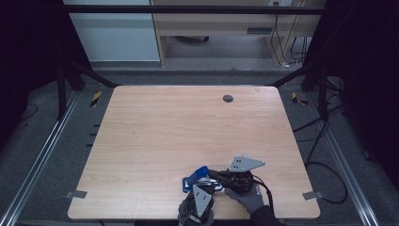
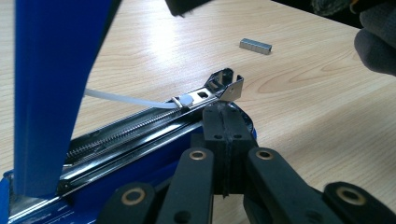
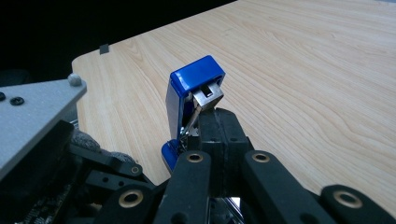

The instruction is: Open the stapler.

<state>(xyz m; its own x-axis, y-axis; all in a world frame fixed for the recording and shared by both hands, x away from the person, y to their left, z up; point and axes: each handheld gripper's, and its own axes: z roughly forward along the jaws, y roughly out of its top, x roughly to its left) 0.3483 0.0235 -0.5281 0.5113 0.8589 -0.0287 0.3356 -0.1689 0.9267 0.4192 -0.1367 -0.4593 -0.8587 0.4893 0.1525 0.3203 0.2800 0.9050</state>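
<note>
My left gripper (image 1: 201, 184), jaws together, rests beside the open blue stapler (image 1: 195, 178) at the near table edge; my right gripper (image 1: 212, 175), also closed, should part before fetching the staple strip (image 2: 255, 45) for the stapler's 1 rail.

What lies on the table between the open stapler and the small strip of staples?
Nothing: in the left gripper view, bare wood of the table separates the stapler from the staple strip.
</note>
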